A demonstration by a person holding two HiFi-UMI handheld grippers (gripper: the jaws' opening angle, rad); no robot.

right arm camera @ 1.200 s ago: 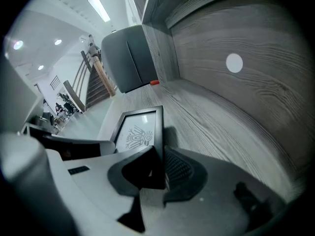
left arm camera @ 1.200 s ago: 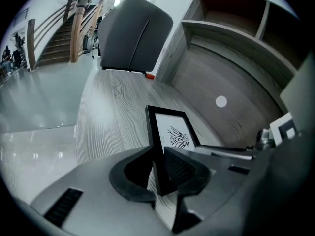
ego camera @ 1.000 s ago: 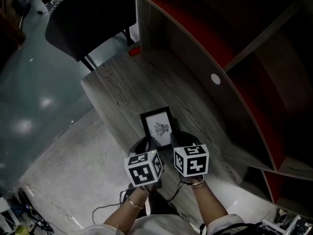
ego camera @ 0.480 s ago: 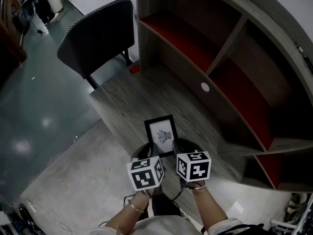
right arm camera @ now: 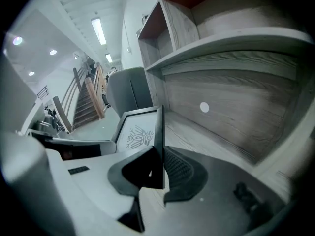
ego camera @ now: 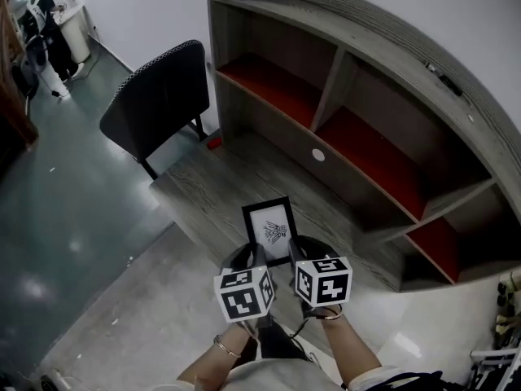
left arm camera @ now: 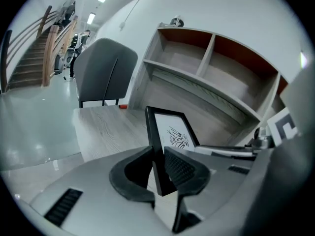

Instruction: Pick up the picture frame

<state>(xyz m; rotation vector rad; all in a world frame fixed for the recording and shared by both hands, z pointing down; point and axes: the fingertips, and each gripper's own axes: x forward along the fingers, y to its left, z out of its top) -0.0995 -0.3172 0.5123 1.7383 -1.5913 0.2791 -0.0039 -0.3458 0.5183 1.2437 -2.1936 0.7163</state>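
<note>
A black picture frame (ego camera: pixel 272 230) with a white print of a dark emblem hangs in the air above the grey wooden desk (ego camera: pixel 212 184), held between both grippers. My left gripper (ego camera: pixel 251 255) is shut on the frame's near left edge; in the left gripper view the frame (left arm camera: pixel 170 134) stands on edge between the dark pads (left arm camera: pixel 179 168). My right gripper (ego camera: pixel 295 249) is shut on the near right edge; in the right gripper view the frame (right arm camera: pixel 140 132) runs away from the pads (right arm camera: pixel 178 168).
A curved grey shelf unit with red-backed compartments (ego camera: pixel 358 129) rises behind the desk, with a white round disc (ego camera: pixel 317 155) on its back panel. A dark chair (ego camera: pixel 155 100) stands at the desk's far left end. A small red thing (ego camera: pixel 213 143) lies by the shelf foot.
Both grippers have risen with the frame, which now hangs higher above the desk. The head view has tipped up, showing more of the shelf unit and the chair.
</note>
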